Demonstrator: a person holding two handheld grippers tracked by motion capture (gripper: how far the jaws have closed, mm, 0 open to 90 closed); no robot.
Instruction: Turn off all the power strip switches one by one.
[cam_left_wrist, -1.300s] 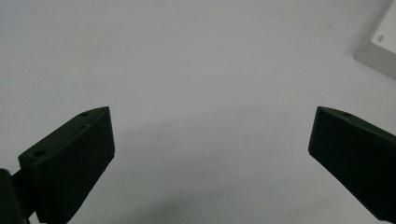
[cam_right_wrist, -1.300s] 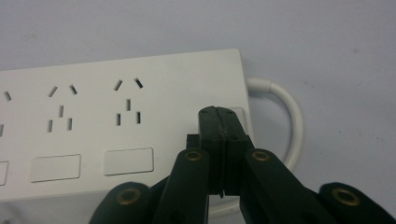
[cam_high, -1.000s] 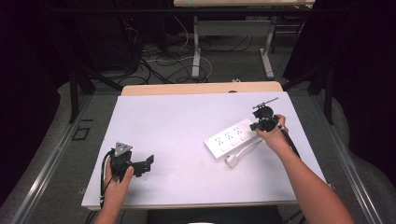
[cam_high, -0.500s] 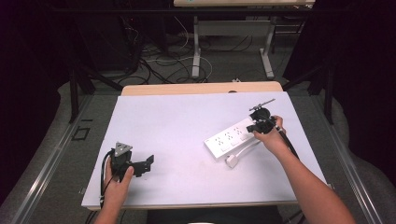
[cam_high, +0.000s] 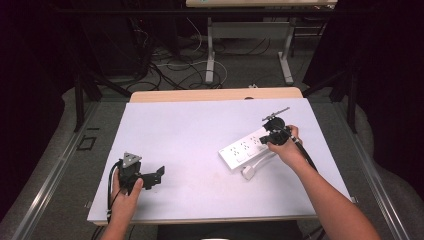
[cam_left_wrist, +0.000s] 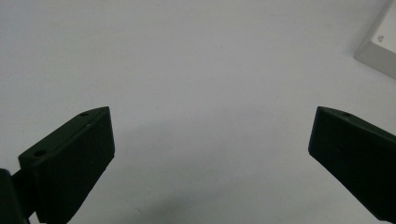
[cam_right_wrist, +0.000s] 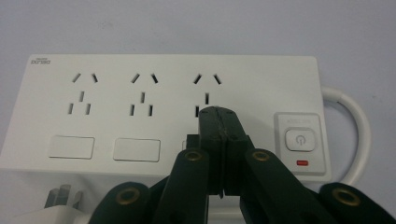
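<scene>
Power strip (cam_high: 246, 149), white, lies flat on the bench (cam_high: 190, 135) at about 3 o'clock of centre, long axis running from 8 toward 2 o'clock in the high view. Three socket groups in a row, and a power button (cam_right_wrist: 298, 138) with a small red mark beneath it at the cord end. White cord (cam_right_wrist: 357, 135) loops out from that end; its plug (cam_high: 248, 172) rests on the bench just beside the strip's near edge, at about 6 o'clock of the strip. Right gripper (cam_right_wrist: 218, 113) sits over the strip, its fingers pressed together with nothing between them, tips over the third socket group next to the button; contact with the face cannot be told. Right hand (cam_high: 284, 150) wraps the gripper at the strip's 2 o'clock end. Left gripper (cam_high: 159, 172) rests low at about 8 o'clock on the bench, well apart from the strip, fingers (cam_left_wrist: 74, 154) spread wide and empty over bare white surface. Left hand (cam_high: 127, 192) holds it from behind.
</scene>
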